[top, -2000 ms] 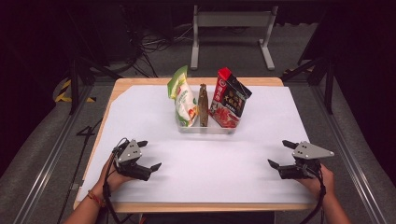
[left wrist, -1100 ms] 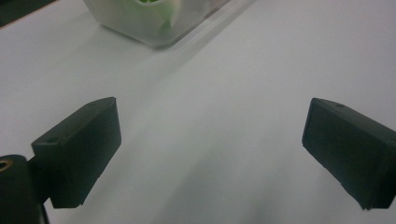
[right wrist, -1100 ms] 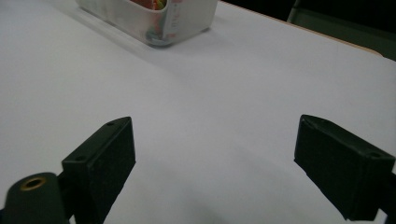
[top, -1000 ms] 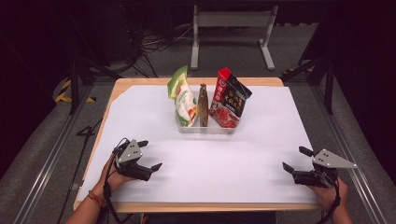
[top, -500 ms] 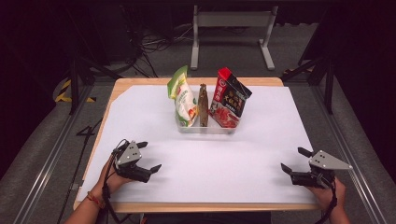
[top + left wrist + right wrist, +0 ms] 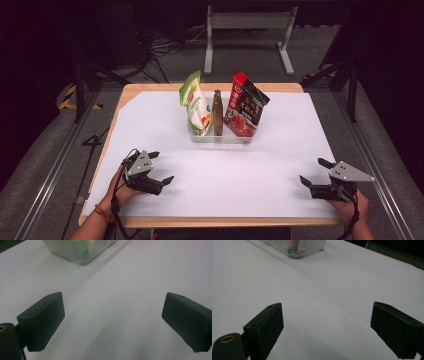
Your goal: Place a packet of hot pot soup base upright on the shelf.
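A clear plastic tray (image 6: 220, 138) stands at the middle of the white-covered table (image 6: 280, 165). Upright in it are a green and white snack bag (image 6: 196, 105), a slim brown bottle (image 6: 217, 112) and a red and black packet (image 6: 245, 105). My left gripper (image 6: 161, 167) rests open near the front left, held by a hand. My right gripper (image 6: 315, 172) rests open near the front right edge. In the left gripper view the jaws stand wide apart over bare white sheet, with the tray corner (image 6: 80, 255) far ahead. The right gripper view shows the tray's other corner (image 6: 297, 248) beyond spread jaws.
A metal stand (image 6: 247, 30) sits on the floor beyond the table's far edge, with cables (image 6: 160, 45) to its left. Dark rails run along both sides of the table. Wooden table edge (image 6: 210, 221) shows at the front.
My right gripper moved rightward and toward the front edge, then settled there. The left gripper and the tray's contents stayed put.
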{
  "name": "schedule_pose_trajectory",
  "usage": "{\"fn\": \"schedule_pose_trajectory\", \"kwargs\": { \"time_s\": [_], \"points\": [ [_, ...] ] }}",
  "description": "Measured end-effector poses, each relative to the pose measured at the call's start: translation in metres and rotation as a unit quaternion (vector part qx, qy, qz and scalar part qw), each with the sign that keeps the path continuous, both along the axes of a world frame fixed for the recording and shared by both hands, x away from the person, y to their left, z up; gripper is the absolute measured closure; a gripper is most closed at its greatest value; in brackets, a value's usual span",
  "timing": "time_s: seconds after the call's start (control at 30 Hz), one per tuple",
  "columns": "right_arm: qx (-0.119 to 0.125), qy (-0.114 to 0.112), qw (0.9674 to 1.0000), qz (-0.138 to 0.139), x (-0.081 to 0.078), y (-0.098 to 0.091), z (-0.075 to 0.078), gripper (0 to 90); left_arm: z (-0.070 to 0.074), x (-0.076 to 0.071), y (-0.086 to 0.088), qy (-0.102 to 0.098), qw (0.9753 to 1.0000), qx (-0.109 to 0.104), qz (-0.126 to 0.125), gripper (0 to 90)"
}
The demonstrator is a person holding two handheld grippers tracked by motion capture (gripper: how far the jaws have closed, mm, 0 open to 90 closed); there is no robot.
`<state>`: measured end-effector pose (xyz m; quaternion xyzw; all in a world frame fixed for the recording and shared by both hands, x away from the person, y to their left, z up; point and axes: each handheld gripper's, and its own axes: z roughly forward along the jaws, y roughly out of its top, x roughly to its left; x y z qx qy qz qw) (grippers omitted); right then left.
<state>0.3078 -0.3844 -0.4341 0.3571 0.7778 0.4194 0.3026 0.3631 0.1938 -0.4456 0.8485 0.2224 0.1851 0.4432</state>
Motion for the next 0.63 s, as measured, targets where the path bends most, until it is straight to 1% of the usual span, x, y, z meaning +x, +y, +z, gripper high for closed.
{"fn": "schedule_pose_trajectory", "kwargs": {
  "time_s": [0.07,0.2,0.37,0.4,0.53,0.63],
  "points": [
    [0.003,0.001,1.0000,-0.001,0.0003,-0.0011,0.0002,11.3,-0.0002,0.0007,-0.0006,0.003,1.0000,0.000,0.003,5.2],
    [0.011,0.003,0.9999,-0.002,0.0012,-0.0030,0.0004,10.9,-0.0001,0.0009,-0.0013,-0.001,1.0000,0.004,-0.001,5.2],
    [0.006,0.007,0.9999,-0.005,0.0026,-0.0019,-0.0002,10.6,-0.0001,0.0032,0.0011,-0.002,1.0000,0.002,0.002,5.2],
    [0.004,0.007,1.0000,-0.005,0.0027,-0.0017,-0.0003,10.6,-0.0001,0.0036,0.0012,-0.001,1.0000,0.000,0.001,5.2],
    [0.003,0.008,0.9999,-0.008,0.0025,-0.0016,-0.0005,10.3,-0.0004,0.0044,-0.0003,0.001,1.0000,0.004,-0.003,5.2],
    [0.002,0.007,0.9999,-0.014,0.0018,-0.0017,-0.0005,10.1,-0.0002,0.0064,-0.0020,0.002,1.0000,0.003,-0.005,5.3]
  ]
}}
